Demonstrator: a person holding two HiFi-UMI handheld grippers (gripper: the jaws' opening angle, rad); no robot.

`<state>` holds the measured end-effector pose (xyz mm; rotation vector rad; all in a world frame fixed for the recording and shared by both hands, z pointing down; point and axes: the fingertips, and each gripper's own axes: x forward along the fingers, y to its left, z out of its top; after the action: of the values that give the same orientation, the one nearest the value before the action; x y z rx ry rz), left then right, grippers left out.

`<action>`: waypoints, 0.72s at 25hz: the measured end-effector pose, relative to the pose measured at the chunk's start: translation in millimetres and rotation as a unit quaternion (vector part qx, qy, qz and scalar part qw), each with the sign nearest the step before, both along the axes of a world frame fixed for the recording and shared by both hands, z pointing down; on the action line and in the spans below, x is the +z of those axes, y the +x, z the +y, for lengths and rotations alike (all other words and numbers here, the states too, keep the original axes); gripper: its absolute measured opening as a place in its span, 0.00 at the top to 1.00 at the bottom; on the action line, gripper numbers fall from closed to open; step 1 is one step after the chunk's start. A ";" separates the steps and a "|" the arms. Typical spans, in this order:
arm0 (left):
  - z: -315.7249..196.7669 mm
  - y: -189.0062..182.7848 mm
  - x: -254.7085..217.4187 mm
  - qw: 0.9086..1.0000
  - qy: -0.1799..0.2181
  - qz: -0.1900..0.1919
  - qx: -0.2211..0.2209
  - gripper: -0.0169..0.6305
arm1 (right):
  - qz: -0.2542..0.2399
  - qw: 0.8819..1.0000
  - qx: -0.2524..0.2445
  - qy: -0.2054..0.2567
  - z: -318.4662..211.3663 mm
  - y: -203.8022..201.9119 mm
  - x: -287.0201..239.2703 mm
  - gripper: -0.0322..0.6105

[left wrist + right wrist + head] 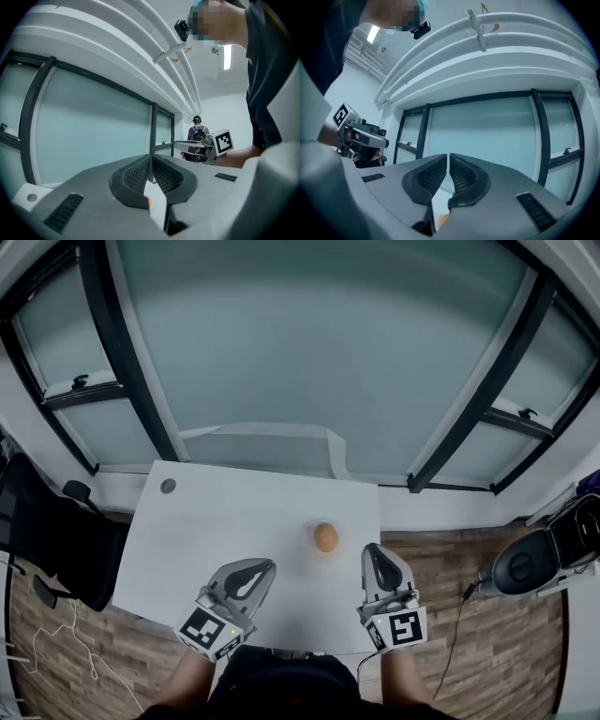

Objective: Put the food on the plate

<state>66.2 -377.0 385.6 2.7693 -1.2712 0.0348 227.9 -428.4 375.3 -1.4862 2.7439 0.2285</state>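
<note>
A round orange-brown piece of food (325,537) lies on a small pale plate (308,532) near the middle right of the white table (216,521). My left gripper (263,567) hovers over the table's front edge, left of the plate, its jaws together and empty. To the right of the plate my right gripper (372,550) is shut as well, with nothing held. In the left gripper view the ribbed pads (136,174) meet, and the right gripper (206,148) shows beyond. The right gripper view has its pads (461,177) closed too, with a sliver of orange food (444,219) below them.
A black office chair (52,540) stands left of the table and a grey and black machine (530,563) sits on the wood floor at the right. Frosted windows with dark frames (319,343) run behind the table. A cable hole (168,486) marks the table's far left corner.
</note>
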 end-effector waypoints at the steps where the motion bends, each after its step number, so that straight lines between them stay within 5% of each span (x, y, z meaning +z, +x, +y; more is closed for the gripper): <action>1: 4.3 4.2 -5.2 1.000 0.006 0.000 0.002 0.92 | 0.002 1.000 -0.001 0.005 8.1 3.0 -6.0 0.89; 8: 25.2 26.7 -29.7 0.999 0.051 -0.008 0.017 0.92 | 0.015 1.000 0.008 0.016 50.7 26.5 -34.9 0.89; 18: 31.5 49.7 -40.5 0.998 0.064 -0.016 0.024 0.92 | 0.018 1.000 0.018 0.005 62.9 55.1 -32.4 0.89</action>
<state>116.0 -345.5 345.1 2.9189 -1.2571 -0.0008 282.9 -365.4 342.9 -1.5453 2.7418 0.2714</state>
